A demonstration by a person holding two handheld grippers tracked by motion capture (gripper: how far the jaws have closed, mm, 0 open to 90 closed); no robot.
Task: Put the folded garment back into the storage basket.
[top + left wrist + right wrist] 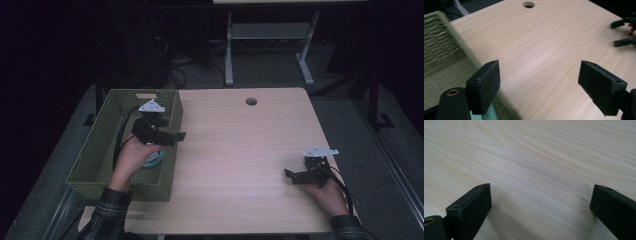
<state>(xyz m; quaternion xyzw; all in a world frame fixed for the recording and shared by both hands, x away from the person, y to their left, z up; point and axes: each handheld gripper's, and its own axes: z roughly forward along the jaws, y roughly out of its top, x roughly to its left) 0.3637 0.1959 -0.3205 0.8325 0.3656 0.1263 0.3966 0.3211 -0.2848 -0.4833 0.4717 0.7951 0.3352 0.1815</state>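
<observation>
A green woven basket stands on the left part of the pale wooden table. Inside it lies a round teal-and-white object, partly hidden by the left hand. My left gripper hovers over the basket's right wall, pointing right, open with nothing between its jaws. The basket's weave is at that view's left. My right gripper rests low near the table's right edge, pointing left, open and empty over bare wood. It also appears far off in the left gripper view.
A round cable hole sits near the table's far edge. Beyond the table stand a white desk frame and tangled cables on the dark floor. Bare wood lies between the two grippers.
</observation>
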